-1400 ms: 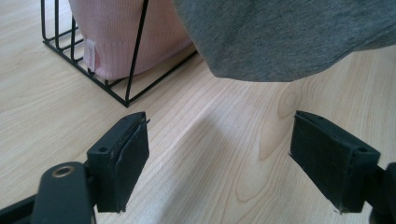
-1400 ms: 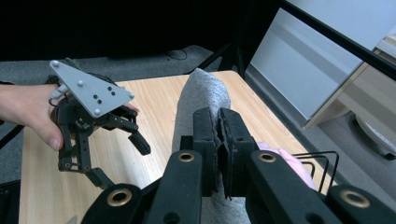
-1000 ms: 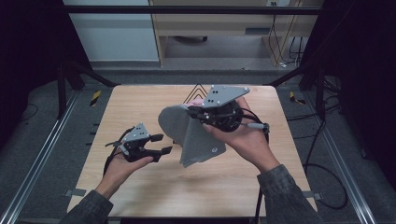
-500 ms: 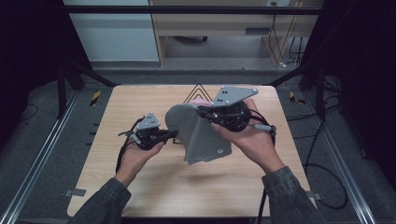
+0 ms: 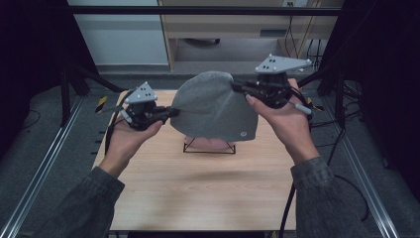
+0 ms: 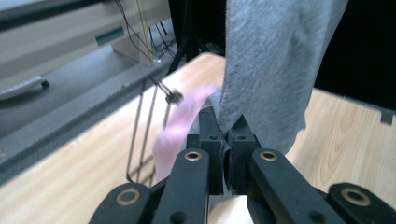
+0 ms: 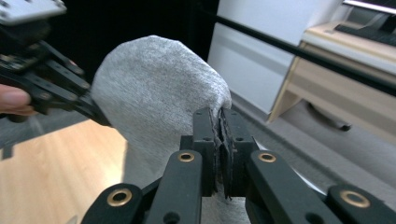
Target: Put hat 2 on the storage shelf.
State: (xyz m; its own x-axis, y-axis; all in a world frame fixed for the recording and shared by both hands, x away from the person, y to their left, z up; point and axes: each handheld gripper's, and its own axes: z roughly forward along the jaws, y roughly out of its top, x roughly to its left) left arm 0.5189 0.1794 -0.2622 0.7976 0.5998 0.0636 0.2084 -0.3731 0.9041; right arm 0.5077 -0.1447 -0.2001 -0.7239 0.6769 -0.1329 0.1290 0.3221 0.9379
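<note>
Pinching grey cloth [image 5: 214,111] — left tool [image 5: 171,113], right tool [image 5: 238,88] — above table [image 5: 198,183].

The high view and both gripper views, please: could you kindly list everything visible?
grey knitted fabric hat: one, grey, held up above the table between both grippers
black wire stand: one, black, mid-table under the hat
pink item: one, pink, at the stand; blurred
light wooden table: one, light wood
left gripper: one, black, shut on the hat's edge
right gripper: one, black, shut on the opposite edge
</note>
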